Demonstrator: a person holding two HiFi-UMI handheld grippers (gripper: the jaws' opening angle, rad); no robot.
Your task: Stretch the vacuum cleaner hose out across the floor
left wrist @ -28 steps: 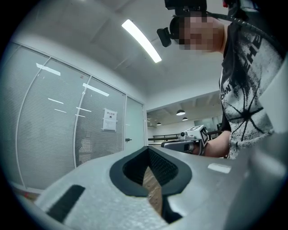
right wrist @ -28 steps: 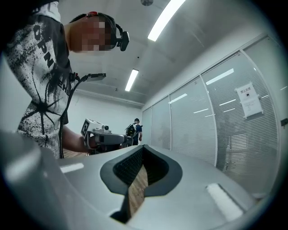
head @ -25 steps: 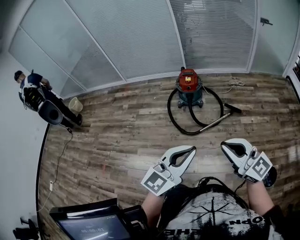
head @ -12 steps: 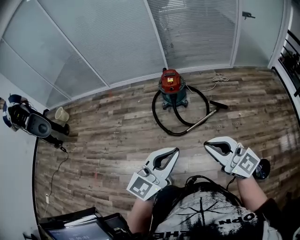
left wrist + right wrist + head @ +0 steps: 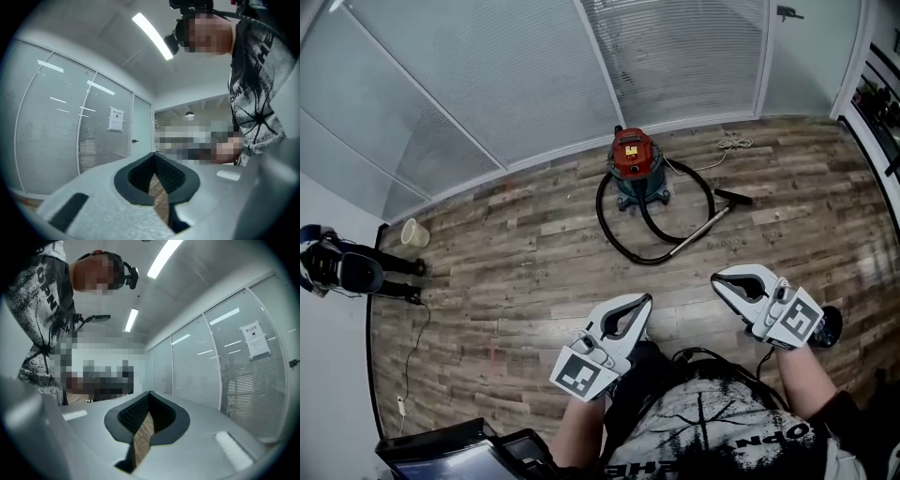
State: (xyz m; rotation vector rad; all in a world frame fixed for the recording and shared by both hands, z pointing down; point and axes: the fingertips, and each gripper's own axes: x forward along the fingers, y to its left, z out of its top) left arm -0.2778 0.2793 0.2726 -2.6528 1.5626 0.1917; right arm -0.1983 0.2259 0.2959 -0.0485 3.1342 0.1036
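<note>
In the head view a vacuum cleaner (image 5: 635, 164) with a red top and teal body stands on the wood floor by the glass wall. Its black hose (image 5: 617, 239) lies curled in loops in front of it. The hose ends in a metal wand (image 5: 698, 232) with a black floor nozzle (image 5: 733, 196). My left gripper (image 5: 647, 300) and right gripper (image 5: 717, 278) hover close to my body, well short of the hose. Both are shut and hold nothing. The left gripper view shows its own jaws (image 5: 153, 155) closed, and the right gripper view shows the same (image 5: 149, 393); both look up at the ceiling.
A white power cord (image 5: 731, 142) lies coiled behind the vacuum. At the far left a person (image 5: 337, 267) stands with a dark machine near a beige bucket (image 5: 414, 232). A thin cable (image 5: 411, 347) runs along the floor. A screen (image 5: 459, 455) sits at bottom left.
The head view has swung, so the vacuum and hose now sit further left and higher in it. The person at the left has slid toward the frame's edge. Both grippers stay shut.
</note>
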